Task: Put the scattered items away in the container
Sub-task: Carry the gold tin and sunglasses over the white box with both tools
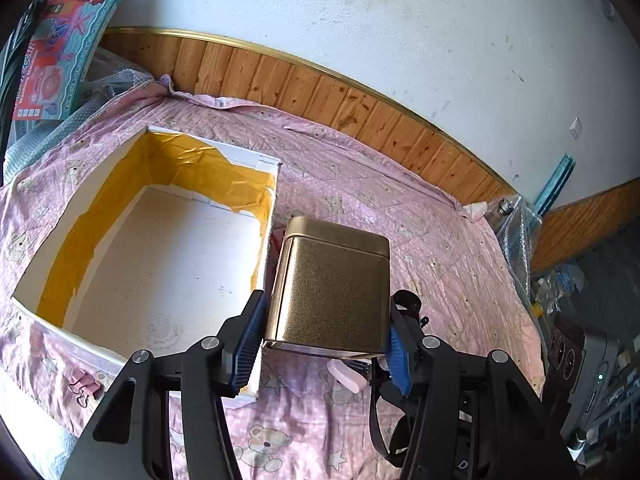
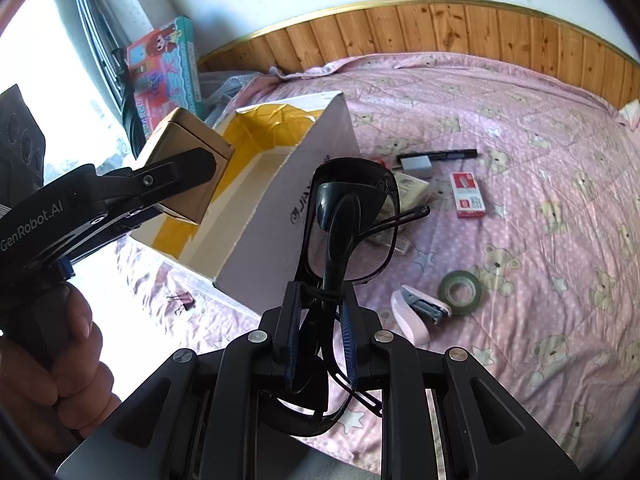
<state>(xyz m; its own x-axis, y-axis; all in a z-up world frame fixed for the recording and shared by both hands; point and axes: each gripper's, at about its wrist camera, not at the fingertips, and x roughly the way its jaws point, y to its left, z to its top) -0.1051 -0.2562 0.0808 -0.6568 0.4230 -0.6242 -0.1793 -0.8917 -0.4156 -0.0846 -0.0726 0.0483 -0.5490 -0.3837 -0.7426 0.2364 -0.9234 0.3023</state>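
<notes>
The left gripper [image 1: 326, 338] has its jaws clamped on the sides of a gold tin [image 1: 332, 288], held in the air just beside the right wall of the open white box [image 1: 160, 248] on the pink bedsheet [image 1: 360, 168]. The right gripper [image 2: 319, 344] is closed on a pair of dark glasses [image 2: 348, 220], lifted above the sheet. A stapler [image 2: 420, 308], tape roll [image 2: 460, 292], staple box [image 2: 468, 196] and pen [image 2: 440, 155] lie scattered near the box, toward the bed's middle.

Pink bedspread [image 2: 520, 128] (box [image 2: 280, 200], stapler [image 2: 420, 312], tape [image 2: 460, 286])
</notes>
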